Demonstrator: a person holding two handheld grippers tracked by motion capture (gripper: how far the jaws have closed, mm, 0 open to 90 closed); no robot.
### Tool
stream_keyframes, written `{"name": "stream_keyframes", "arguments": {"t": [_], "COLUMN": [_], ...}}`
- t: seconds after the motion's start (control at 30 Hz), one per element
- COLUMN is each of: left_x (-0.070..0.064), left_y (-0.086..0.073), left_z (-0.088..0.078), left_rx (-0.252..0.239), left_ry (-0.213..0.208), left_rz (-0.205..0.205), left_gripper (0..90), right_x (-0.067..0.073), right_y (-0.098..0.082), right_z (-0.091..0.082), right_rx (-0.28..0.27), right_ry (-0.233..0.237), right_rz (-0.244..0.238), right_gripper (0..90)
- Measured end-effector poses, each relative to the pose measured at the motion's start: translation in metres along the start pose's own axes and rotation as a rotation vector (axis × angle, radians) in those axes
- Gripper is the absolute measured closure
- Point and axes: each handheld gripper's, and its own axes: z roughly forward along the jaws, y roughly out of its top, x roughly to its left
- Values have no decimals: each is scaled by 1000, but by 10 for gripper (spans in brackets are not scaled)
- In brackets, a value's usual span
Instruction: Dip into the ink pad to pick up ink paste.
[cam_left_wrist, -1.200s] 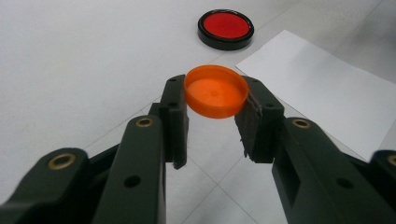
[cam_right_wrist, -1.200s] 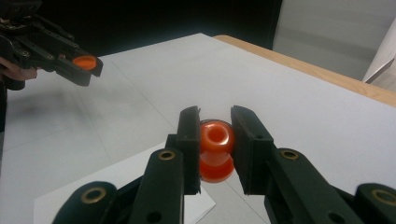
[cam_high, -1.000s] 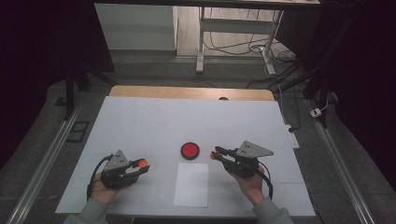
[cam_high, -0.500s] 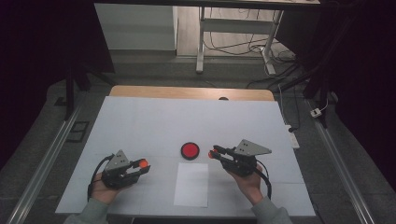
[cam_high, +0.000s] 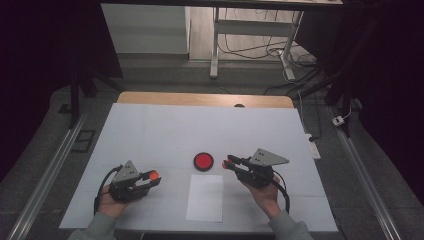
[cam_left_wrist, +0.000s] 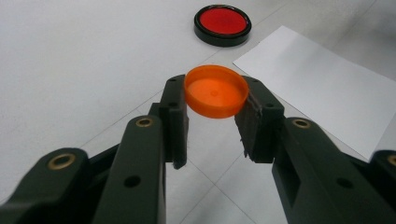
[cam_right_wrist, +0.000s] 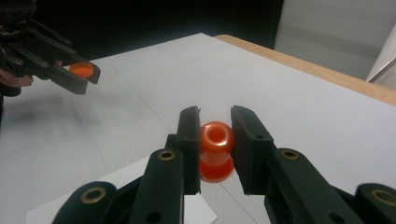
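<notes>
Between the grippers — red disc (cam_high: 203, 161), white sheet (cam_high: 205, 197); left jaws gripping orange cap (cam_left_wrist: 215, 91), right jaws gripping orange spool (cam_right_wrist: 216, 151).

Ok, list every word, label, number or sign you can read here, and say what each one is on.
None can be read.
White sheet: blank.
Red disc in its black rim: plain.
Orange cap in the left tongs: no lettering.
Orange bottle in the right tongs: no label visible.
</notes>
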Motion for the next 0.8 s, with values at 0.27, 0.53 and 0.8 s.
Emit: {"name": "stream_keyframes", "arguments": {"t": [0.27,0.53,0.8], "left_x": [0,1,2], "left_y": [0,0,0], "left_z": [1,0,1], "left_rx": [1,1,6], "left_ry": [-4,-4,-5], "left_rz": [2,1,1], "left_gripper": [647,647,647], "right_x": [-1,0,0], "right_y": [1,4,4], "right_z": [2,13,27], "right_rx": [2,7,26], "right_ry": [-3,9,16], "right_rz": [-1,-5,7], "right_gripper": [728,727,727]}}
